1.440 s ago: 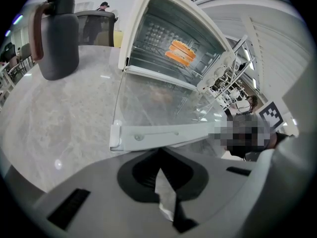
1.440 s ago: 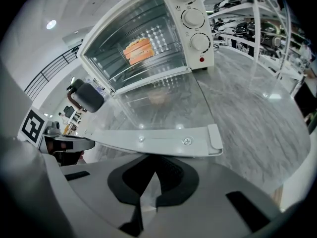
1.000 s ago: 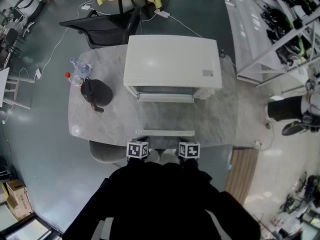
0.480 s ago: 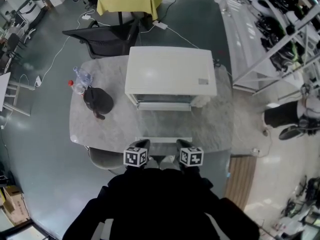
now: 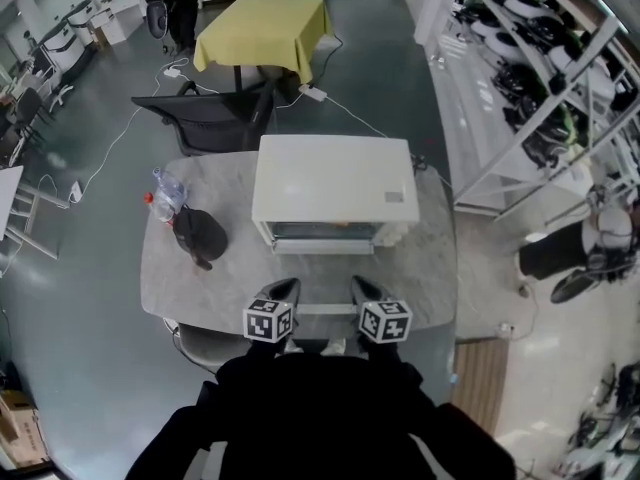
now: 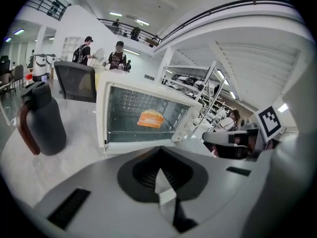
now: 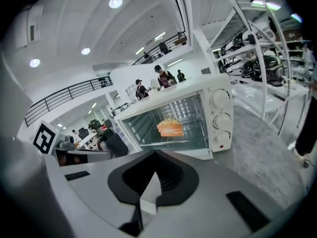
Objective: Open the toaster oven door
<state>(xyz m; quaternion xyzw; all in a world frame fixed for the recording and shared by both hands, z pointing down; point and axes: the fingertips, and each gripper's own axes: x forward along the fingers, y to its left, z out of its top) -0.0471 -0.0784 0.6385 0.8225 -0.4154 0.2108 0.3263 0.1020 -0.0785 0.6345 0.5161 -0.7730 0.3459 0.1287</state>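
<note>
Now vs 1 s ago: the head view takes in more of the room. The yellow-clothed table (image 5: 262,23) is whole in frame, and the toaster oven (image 5: 333,180) sits smaller and higher.
Grippers vs 1 s ago: then only the marker cubes showed at the marble table (image 5: 425,268) edge. Both now reach over it, jaws visible ahead of the cubes.
Bottle (image 5: 165,190): clear, red cap, far left of the table, just beside the jug.
Jug (image 5: 198,233): black; its brown handle shows in the left gripper view only.
Left gripper (image 5: 284,289): jaws together, nothing between, tip by the left end of the door's handle edge. Cannot tell if they touch.
Door (image 5: 325,309): reads as dropped flat toward the person, its pale handle edge lying between the two gripper tips.
Food (image 6: 150,118): orange-topped piece on the rack inside. Gripper views only; the head view sees just the oven's top.
Knobs (image 7: 221,118): three, on the oven's right panel, clear in the right gripper view.
Right gripper (image 5: 360,287): jaws together, empty, tip by the handle edge's right end.
Shelving (image 5: 540,88): on the floor, right of the table.
</note>
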